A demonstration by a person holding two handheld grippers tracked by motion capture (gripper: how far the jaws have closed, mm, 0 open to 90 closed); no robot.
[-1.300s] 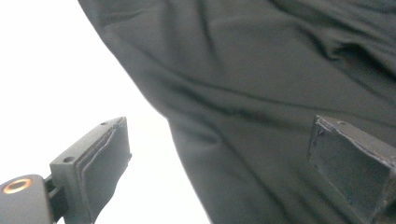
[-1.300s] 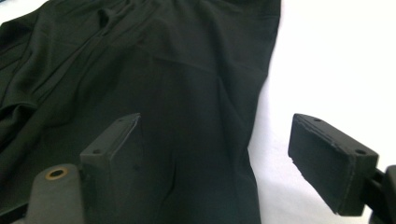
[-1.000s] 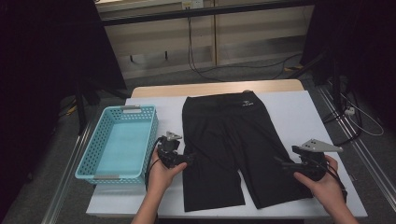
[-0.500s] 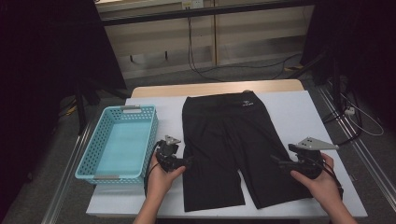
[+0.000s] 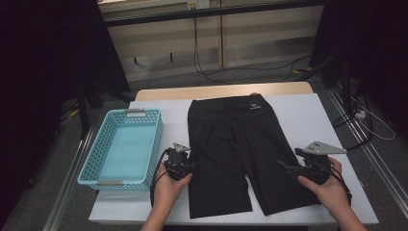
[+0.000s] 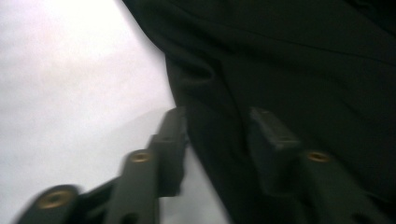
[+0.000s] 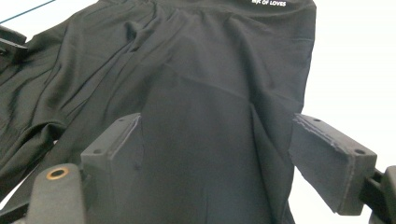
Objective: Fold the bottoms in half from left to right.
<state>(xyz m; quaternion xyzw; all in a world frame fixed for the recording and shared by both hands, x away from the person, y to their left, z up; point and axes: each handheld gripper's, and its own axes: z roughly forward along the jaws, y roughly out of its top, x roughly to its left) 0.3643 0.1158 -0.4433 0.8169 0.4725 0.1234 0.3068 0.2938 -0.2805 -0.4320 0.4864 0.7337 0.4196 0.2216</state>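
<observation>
Black shorts (image 5: 240, 154): thin, matte stretch fabric, laid flat on white table cover (image 5: 308, 115), waistband toward far edge, legs toward near edge. Soft creases along left leg hem; small white logo at waistband. Print in right gripper view reads partly "…OF LOVES" (image 7: 271, 3); rest cut off.

Left gripper (image 5: 185, 166): at outer hem of left leg. Jaws just closing, one black pad over white cover, the other over fabric, hem edge between them (image 6: 210, 140); contact of pads with cloth cannot be told, view blurred.

Right gripper (image 5: 288, 168): at outer edge of right leg, grey three-cornered plate on top. Jaws wide apart, flat rectangular pads with worn edges astride fabric (image 7: 210, 154), not pressing.

Basket (image 5: 91, 163): light blue plastic, rectangular, perforated lattice walls, just left of shorts at table's left edge.
</observation>
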